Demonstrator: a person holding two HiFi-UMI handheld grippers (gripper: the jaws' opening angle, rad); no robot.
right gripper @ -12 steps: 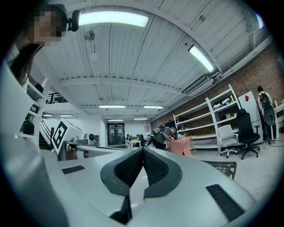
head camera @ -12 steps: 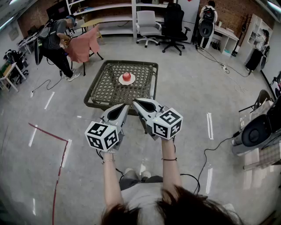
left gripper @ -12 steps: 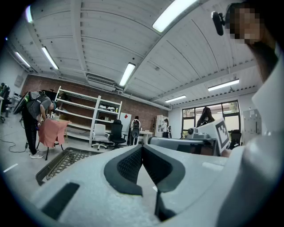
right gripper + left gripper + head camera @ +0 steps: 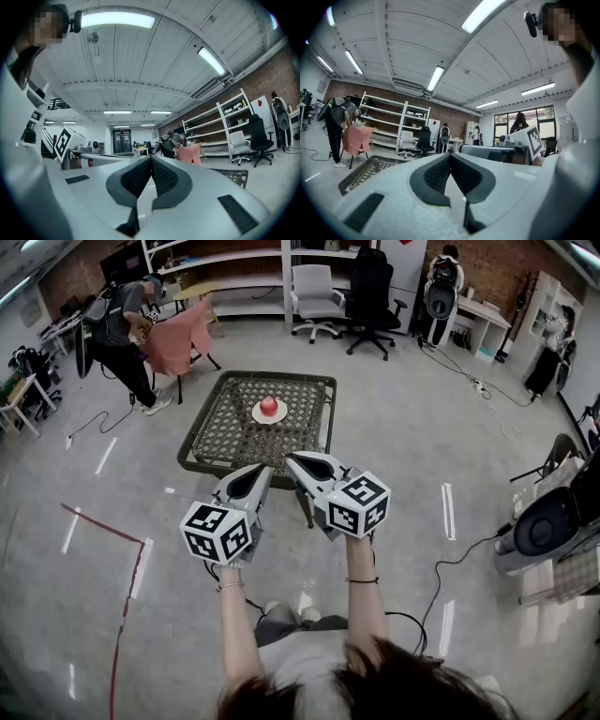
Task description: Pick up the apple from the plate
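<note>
Grey floor (image 4: pixel 422 427) fills a big room, with shelves (image 4: pixel 234 257) and office chairs (image 4: pixel 314 296) along the far wall. On the floor, out in front of the person, stands a low woven counter (image 4: pixel 225 432). A white plate (image 4: pixel 256 414) rests in the middle of its top, and the red apple (image 4: pixel 269 406) sits on the plate. Nothing is touching the apple.

The person holds the left gripper (image 4: pixel 265 469) and the right gripper (image 4: pixel 289 457) out level, side by side, with their tips aimed toward the counter. Both are on the near side, apart from the apple.

The fingers of the left gripper are pressed together with nothing between them. The fingers of the right gripper are pressed together too, and hold nothing.

I think the person is only lining up for now. The fingers need to open wide before they can go round the apple. A gripper must also go farther and lower to reach it.
</note>
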